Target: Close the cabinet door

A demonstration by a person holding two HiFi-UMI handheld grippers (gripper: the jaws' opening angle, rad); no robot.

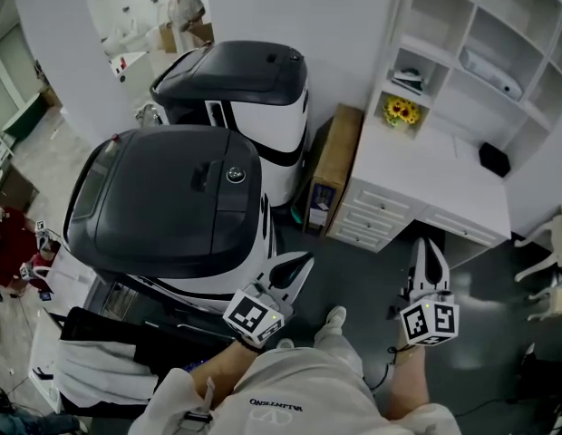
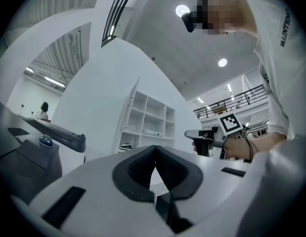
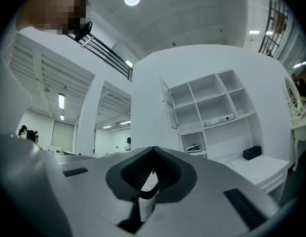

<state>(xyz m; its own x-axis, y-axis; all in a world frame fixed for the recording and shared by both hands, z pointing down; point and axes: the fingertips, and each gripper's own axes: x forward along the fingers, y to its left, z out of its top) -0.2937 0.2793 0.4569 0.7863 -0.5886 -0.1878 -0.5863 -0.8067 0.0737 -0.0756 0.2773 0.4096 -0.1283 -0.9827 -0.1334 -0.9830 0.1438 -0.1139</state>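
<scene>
Since cabinet door [image 3: 167,105] stands ajar at upper-left edge of white shelf unit [image 3: 208,98], long axis vertical, up and right of your jaws: lead with right gripper [image 1: 427,248], nearer. Left gripper [image 1: 303,261] farther off. Both clenched, empty.

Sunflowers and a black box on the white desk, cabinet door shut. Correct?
No. The cabinet door stands open, swung out at the upper left of the shelf unit; the right gripper view shows it. The sunflowers and black box are on the desk as stated.
</scene>
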